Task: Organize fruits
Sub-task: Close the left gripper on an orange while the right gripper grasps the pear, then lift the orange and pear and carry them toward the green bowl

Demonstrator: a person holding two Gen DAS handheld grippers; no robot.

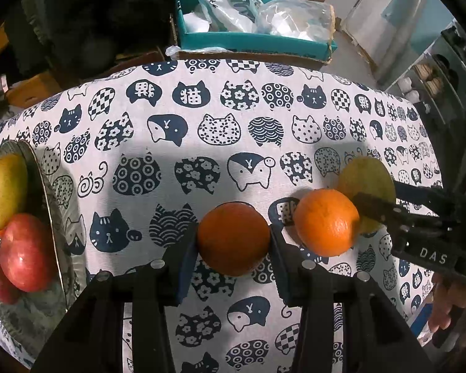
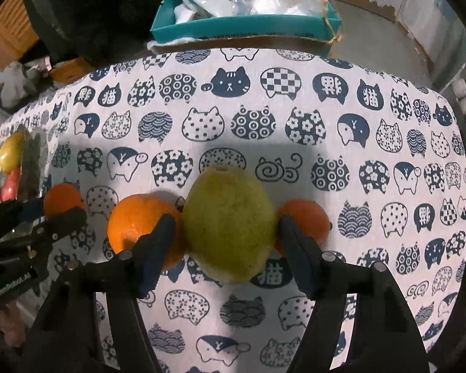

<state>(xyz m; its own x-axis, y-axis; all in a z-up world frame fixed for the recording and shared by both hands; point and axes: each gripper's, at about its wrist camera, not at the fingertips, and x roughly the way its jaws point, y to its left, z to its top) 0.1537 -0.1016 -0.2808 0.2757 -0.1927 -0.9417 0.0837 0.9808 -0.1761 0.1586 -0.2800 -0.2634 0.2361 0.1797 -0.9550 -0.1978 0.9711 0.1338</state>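
Note:
My left gripper (image 1: 233,233) is shut on a small orange (image 1: 233,237), held just over the cat-print cloth. To its right lies a second orange (image 1: 326,222) (image 2: 136,223). That one touches a larger yellow-green fruit (image 2: 230,223) (image 1: 368,183). My right gripper (image 2: 226,220) points down, straddling this fruit. A sliver of gap shows at the left pad, so it reads as open. A third orange (image 2: 307,217) sits behind the right finger. The left gripper (image 2: 56,214) with its orange (image 2: 62,200) shows at the left of the right wrist view.
A silver plate (image 1: 46,192) at the table's left edge holds a mango (image 1: 3,189) and red apples (image 1: 25,248). A teal box (image 1: 254,43) stuffed with plastic bags stands past the far edge. A person's hand (image 1: 450,310) holds the right gripper.

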